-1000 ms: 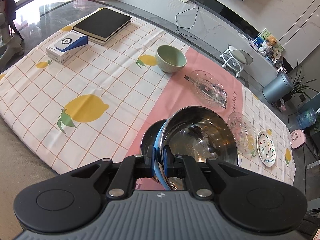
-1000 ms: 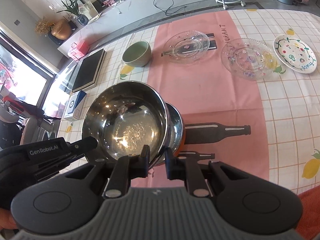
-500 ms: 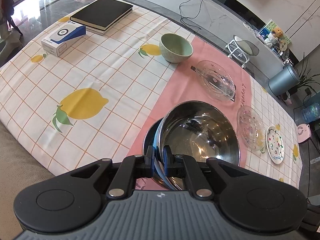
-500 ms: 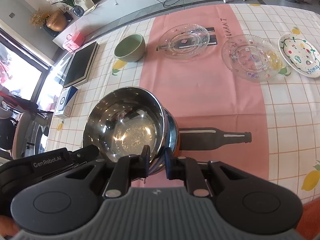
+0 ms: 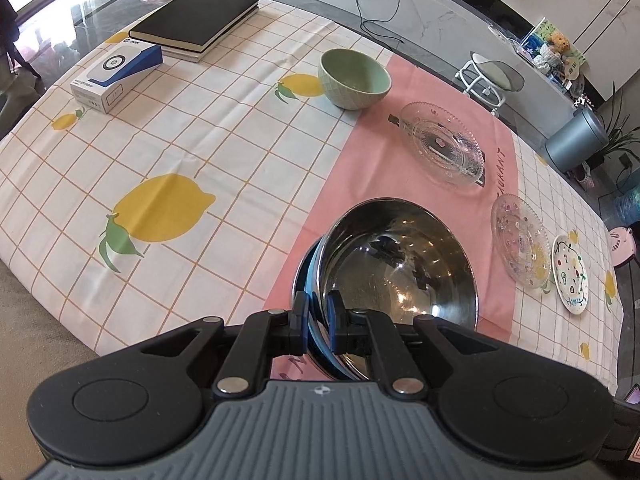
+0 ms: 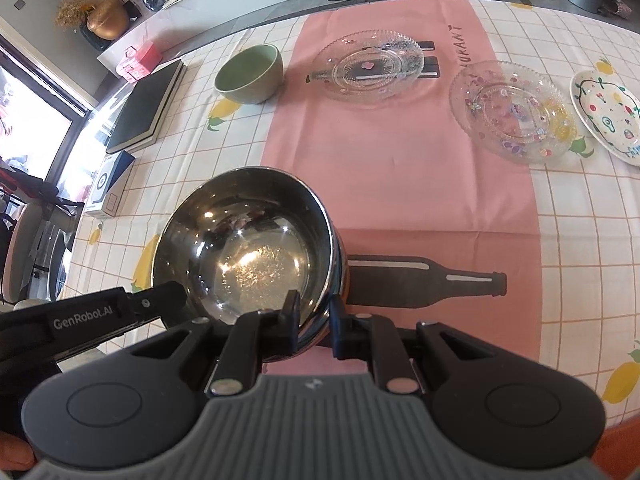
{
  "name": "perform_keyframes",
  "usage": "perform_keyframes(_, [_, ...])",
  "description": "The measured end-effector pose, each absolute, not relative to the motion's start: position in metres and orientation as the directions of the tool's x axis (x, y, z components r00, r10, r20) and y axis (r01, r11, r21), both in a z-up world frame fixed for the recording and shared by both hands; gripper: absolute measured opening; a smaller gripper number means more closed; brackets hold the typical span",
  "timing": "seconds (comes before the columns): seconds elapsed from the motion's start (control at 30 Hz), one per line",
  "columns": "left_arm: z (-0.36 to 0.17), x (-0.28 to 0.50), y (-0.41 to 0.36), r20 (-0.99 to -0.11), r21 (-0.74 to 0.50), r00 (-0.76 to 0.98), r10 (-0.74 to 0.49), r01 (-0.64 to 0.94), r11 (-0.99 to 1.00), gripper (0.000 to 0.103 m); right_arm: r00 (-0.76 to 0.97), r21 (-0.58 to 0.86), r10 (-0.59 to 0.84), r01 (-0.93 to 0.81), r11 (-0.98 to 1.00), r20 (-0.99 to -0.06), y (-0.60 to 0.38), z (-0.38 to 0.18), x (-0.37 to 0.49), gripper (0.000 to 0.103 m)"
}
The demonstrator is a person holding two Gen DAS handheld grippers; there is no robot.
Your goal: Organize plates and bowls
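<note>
A steel bowl (image 5: pixel 400 268) (image 6: pixel 248 248) sits nested in a second, darker bowl whose rim (image 5: pixel 302 280) shows at its left. My left gripper (image 5: pixel 318 316) is shut on the steel bowl's near rim. My right gripper (image 6: pixel 314 316) straddles the rim on the other side, its jaws slightly apart from it. A green ceramic bowl (image 5: pixel 354 78) (image 6: pixel 250 74) stands farther back. Two clear glass plates (image 6: pixel 374 66) (image 6: pixel 514 110) and a painted white plate (image 6: pixel 610 114) lie to the right; they also show in the left wrist view (image 5: pixel 444 146) (image 5: pixel 520 240) (image 5: pixel 570 276).
The table carries a lemon-print cloth (image 5: pixel 160 208) with a pink strip. A black book (image 5: pixel 196 20) and a white-blue box (image 5: pixel 116 70) lie at the far left. The left gripper's body (image 6: pixel 92 316) shows in the right wrist view. A stool (image 5: pixel 494 76) stands beyond the table.
The steel bowl has come down and settled deeper into the darker bowl. Both cameras moved closer over the table. The right jaws have opened slightly around the rim.
</note>
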State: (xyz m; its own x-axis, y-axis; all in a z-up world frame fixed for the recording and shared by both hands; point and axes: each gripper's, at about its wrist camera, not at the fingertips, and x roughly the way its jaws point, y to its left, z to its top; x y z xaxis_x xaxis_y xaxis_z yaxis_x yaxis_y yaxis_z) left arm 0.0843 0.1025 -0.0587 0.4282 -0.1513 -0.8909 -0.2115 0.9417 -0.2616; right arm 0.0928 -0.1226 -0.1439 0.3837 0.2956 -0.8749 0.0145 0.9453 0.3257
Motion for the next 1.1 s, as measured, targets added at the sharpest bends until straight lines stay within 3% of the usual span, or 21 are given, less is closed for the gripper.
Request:
perform_keyframes(0.83, [-0.062, 0.088, 0.097, -0.9, -0.215, 0.416, -0.128, -0.17, 0.962, 0.013, 0.416, 0.281, 0.27, -0.036, 0.959, -0.869, -0.121, -0.142, 0.096, 0.017])
perform_keyframes(0.93, [-0.058, 0.087, 0.097, -0.894, -0.205, 0.432, -0.12, -0.155, 0.966, 0.02, 0.427, 0.274, 0.265, -0.041, 0.961, -0.865, -0.123, -0.139, 0.096, 0.025])
perform_keyframes(1.1, [-0.046, 0.087, 0.1, -0.878, -0.205, 0.461, -0.13, -0.115, 0.972, 0.021, 0.441, 0.286, 0.277, -0.047, 0.957, -0.854, -0.127, -0.132, 0.096, 0.03])
